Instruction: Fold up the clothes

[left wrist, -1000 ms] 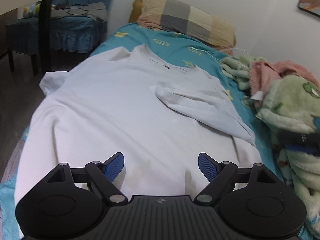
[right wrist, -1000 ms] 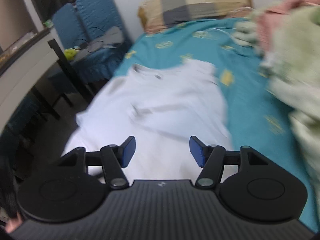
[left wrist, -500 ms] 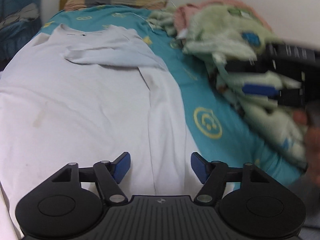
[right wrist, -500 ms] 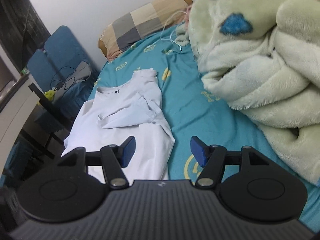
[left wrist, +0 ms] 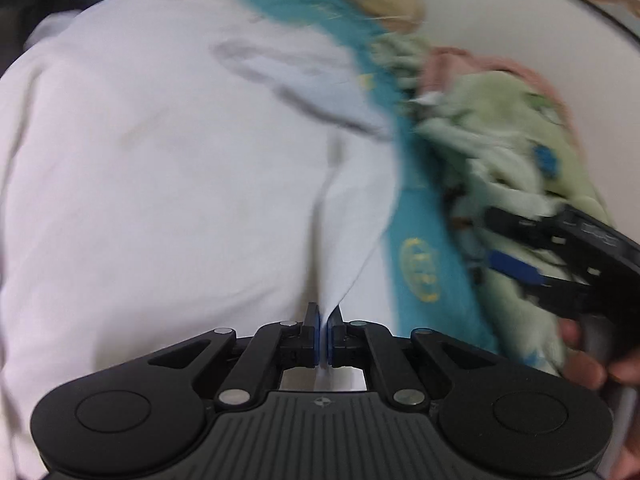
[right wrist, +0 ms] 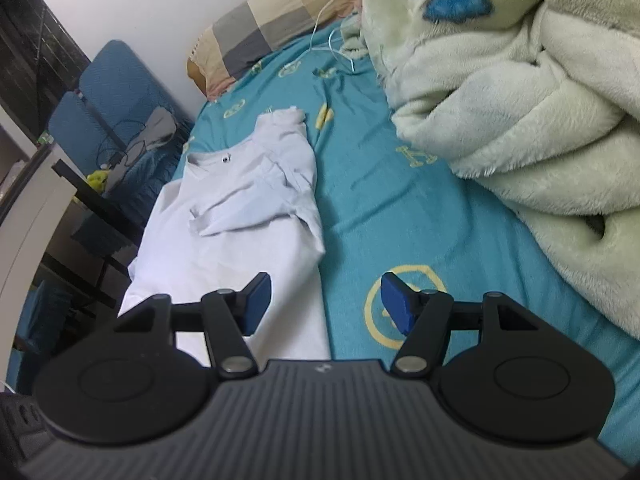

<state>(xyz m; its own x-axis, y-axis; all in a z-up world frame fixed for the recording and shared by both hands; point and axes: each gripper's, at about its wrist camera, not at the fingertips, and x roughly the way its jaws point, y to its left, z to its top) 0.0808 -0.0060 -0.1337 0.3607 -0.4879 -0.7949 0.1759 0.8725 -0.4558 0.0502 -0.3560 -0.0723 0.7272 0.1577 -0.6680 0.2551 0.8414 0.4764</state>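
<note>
A white T-shirt [left wrist: 160, 184] lies spread on the teal bed sheet [left wrist: 420, 240]. One sleeve is folded in over its chest [right wrist: 248, 208]. My left gripper [left wrist: 323, 332] is shut on the shirt's near right hem corner and lifts a ridge of cloth; this view is blurred by motion. My right gripper [right wrist: 326, 304] is open and empty. It hovers over the shirt's right edge [right wrist: 308, 280] and the sheet [right wrist: 380, 208]. The right gripper also shows at the right of the left wrist view [left wrist: 560, 256].
A pale green fleece blanket [right wrist: 520, 100] is piled on the bed's right side. A checked pillow [right wrist: 272, 28] lies at the head of the bed with a white cable [right wrist: 332, 40] beside it. A blue chair [right wrist: 120, 100] and a dark desk [right wrist: 80, 200] stand left of the bed.
My left gripper has closed on the shirt's hem corner and pulled it up. My right gripper has stayed open and barely moved.
</note>
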